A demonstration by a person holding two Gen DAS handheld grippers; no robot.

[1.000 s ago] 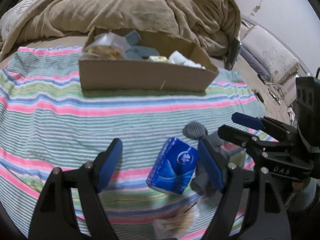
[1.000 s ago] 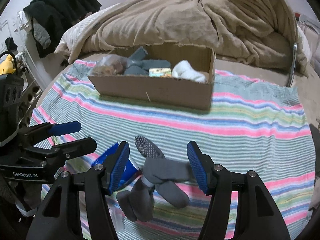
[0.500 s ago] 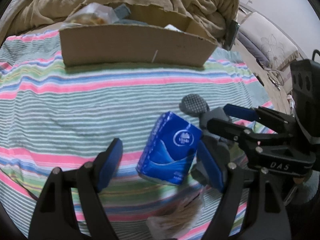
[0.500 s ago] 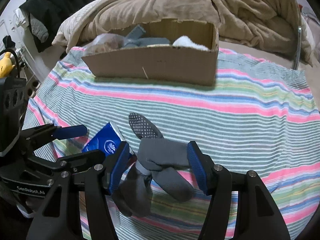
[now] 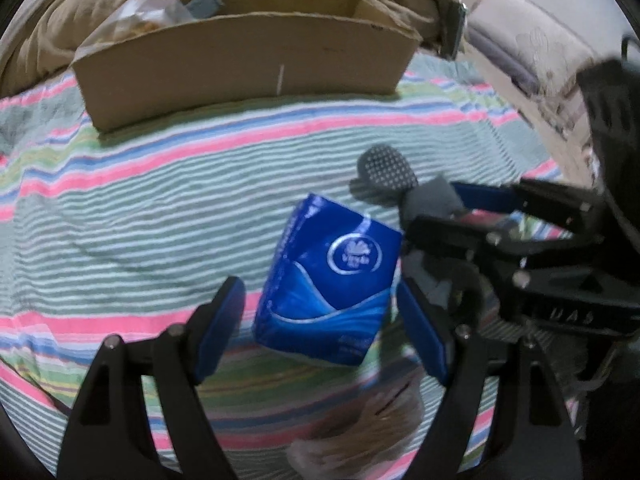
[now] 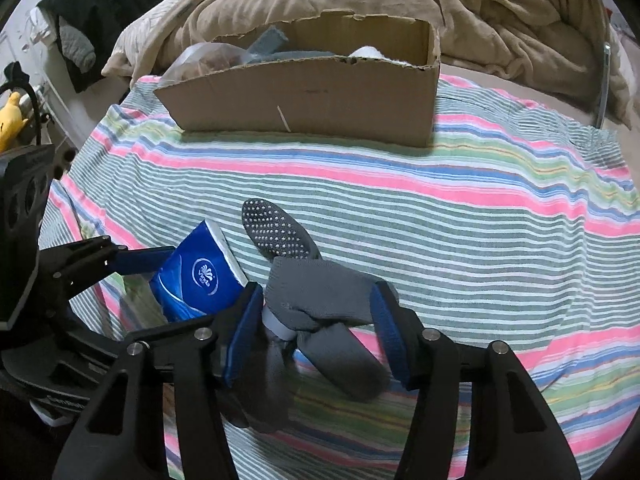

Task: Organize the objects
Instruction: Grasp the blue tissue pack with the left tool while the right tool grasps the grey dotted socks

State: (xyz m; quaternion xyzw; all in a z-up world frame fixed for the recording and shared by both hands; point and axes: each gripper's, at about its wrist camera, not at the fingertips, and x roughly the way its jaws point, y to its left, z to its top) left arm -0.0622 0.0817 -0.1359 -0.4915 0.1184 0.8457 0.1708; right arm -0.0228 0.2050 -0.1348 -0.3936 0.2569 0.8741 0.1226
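Observation:
A blue tissue pack (image 5: 332,280) lies on the striped cloth (image 5: 140,208), between the open fingers of my left gripper (image 5: 320,320); it also shows in the right wrist view (image 6: 200,276). Grey socks (image 6: 316,300) with a dotted sole lie bunched between the open fingers of my right gripper (image 6: 318,320); the dotted sole shows in the left wrist view (image 5: 386,168). The right gripper (image 5: 480,216) sits just right of the pack. A cardboard box (image 6: 304,92) holding socks and a plastic bag stands at the back (image 5: 240,64).
A clear bag of thin sticks (image 5: 372,432) lies below the tissue pack. A tan blanket (image 6: 500,8) is heaped behind the box. Dark clothes (image 6: 92,8) hang at the far left. A cushion (image 5: 532,52) lies to the right.
Both grippers have moved forward and down: the left now brackets the tissue pack, the right now brackets the socks. Both stay open; the box looks nearer.

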